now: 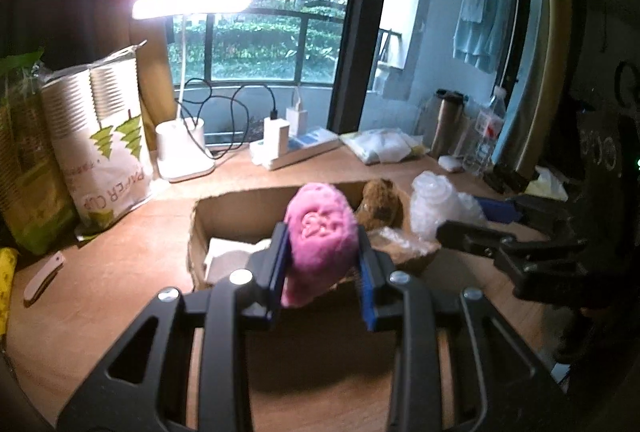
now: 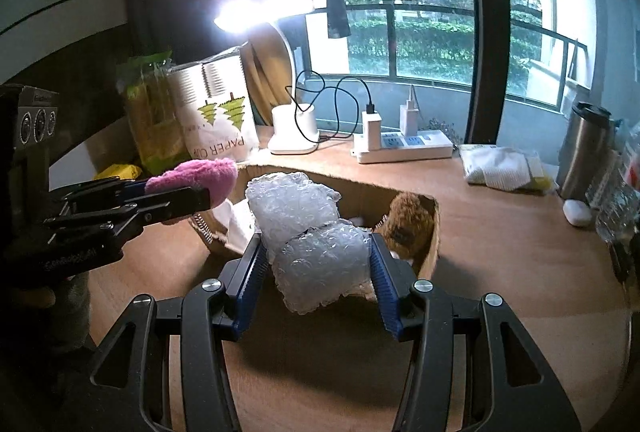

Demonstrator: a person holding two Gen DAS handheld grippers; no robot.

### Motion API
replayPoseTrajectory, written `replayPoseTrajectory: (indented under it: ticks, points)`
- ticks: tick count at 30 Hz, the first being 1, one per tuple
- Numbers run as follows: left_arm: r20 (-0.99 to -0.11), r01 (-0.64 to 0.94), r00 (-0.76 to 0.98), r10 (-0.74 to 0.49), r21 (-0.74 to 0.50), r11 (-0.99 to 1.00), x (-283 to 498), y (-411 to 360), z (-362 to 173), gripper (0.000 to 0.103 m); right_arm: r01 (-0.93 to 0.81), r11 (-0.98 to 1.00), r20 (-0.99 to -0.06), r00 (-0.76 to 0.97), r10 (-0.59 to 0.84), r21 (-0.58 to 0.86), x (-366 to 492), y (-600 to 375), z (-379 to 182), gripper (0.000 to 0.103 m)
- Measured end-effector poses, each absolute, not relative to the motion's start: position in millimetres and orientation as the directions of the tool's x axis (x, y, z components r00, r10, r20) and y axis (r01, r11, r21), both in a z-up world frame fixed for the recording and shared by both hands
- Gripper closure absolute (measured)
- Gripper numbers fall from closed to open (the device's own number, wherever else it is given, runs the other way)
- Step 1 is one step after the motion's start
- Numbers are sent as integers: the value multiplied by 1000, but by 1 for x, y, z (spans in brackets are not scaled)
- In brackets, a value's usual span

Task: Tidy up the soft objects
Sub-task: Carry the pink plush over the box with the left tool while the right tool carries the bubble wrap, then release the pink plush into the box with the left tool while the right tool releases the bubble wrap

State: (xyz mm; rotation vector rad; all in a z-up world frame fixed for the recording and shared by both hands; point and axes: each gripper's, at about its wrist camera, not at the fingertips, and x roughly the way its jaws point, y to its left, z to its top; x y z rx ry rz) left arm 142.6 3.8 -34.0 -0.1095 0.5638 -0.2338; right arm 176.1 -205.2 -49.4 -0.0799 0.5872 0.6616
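Observation:
My left gripper (image 1: 322,256) is shut on a pink plush toy (image 1: 320,228) and holds it above the near edge of an open cardboard box (image 1: 236,202). The same toy shows in the right wrist view (image 2: 192,178), held by the left gripper (image 2: 176,202). My right gripper (image 2: 320,260) is shut on a wad of clear bubble wrap (image 2: 316,252) over the box (image 2: 434,232). In the left wrist view the right gripper (image 1: 468,228) and the bubble wrap (image 1: 436,204) are at the right. A brown plush toy (image 2: 408,224) lies in the box's right corner (image 1: 380,204). White material (image 1: 228,256) lies in the box.
On the wooden desk (image 1: 120,272) stand a lit white desk lamp (image 1: 182,152), a power strip with chargers (image 2: 404,144), a paper cup pack (image 1: 104,136), a green bag (image 1: 24,172), a steel tumbler (image 2: 584,148), a water bottle (image 1: 486,128) and a folded white cloth (image 2: 504,164).

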Motion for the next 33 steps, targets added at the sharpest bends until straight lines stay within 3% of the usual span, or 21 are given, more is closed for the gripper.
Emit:
replayPoseTrajectory:
  ticks: [33]
  points:
    - [-654,152,703,-281,-248,957,237,2,-103,67,-597,776,-616,539,574,202,269,-173,-101,49]
